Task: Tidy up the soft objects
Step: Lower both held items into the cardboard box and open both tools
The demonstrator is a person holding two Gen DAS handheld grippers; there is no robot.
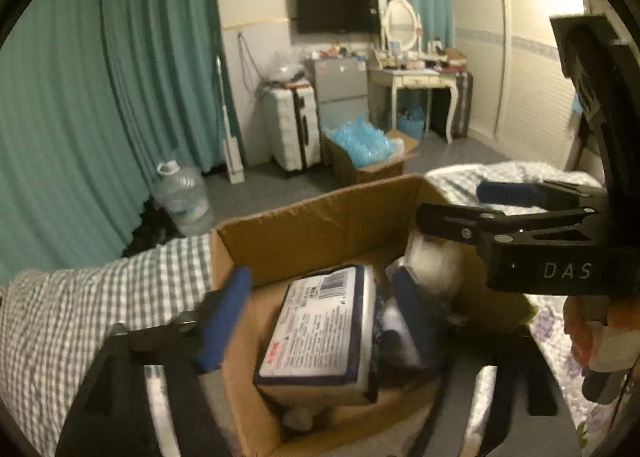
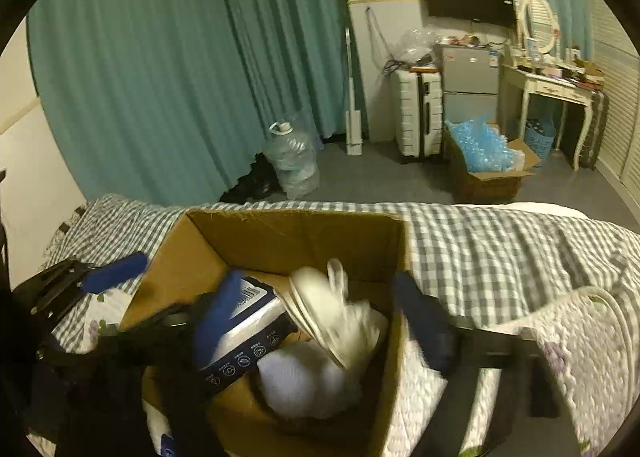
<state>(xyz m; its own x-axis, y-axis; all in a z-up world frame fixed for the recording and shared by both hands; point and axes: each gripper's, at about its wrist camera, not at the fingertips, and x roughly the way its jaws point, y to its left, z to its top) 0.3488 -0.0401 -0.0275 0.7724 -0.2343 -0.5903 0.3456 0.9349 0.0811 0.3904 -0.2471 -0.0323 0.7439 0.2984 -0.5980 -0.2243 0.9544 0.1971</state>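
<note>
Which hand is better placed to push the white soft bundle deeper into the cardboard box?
Probably right: the right gripper stands open around the white soft bundle in the brown cardboard box; the left frames the blue-edged packet.

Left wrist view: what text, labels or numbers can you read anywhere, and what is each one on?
"DAS": white letters on the black body of the right gripper.
Pack in the cardboard box: barcode, red logo and fine print, all too blurred to read.
Nothing else is legible.
</note>
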